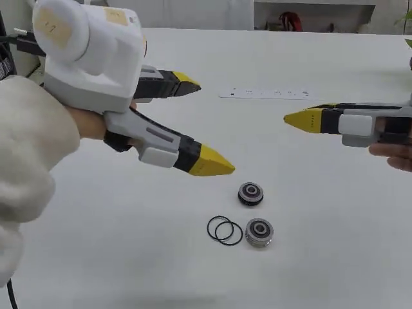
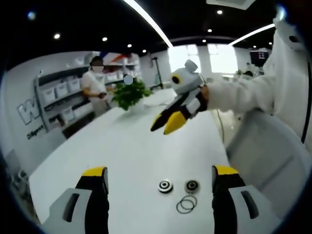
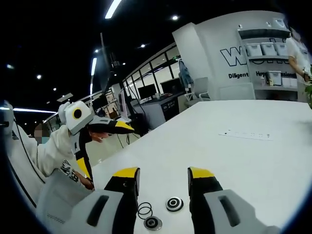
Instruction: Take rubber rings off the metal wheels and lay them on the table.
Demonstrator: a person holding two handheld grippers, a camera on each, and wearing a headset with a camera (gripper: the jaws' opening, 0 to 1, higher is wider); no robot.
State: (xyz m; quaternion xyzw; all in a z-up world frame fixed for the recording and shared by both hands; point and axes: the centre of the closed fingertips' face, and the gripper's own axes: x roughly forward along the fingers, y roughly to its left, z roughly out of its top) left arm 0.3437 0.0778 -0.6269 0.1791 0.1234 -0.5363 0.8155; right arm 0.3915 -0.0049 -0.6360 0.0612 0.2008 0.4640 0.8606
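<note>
Toward the worktop's near edge sit two wheels, with two rings just beside them. The left gripper gapes wide and the right gripper is narrowly parted. It seems best to pin a wheel with one and peel with the other.

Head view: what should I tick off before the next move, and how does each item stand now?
1. Left gripper open and empty: ok.
2. Right gripper holds nothing, with a gap between its jaws in its own view: ok.
3. Two rings lie flat on the table, overlapping: ok.
4. Far wheel stands free with room around it: ok.
5. Near wheel clear of the rings beside it: cannot tell, as they are very close.
6. A ring left on either wheel: cannot tell.
</note>
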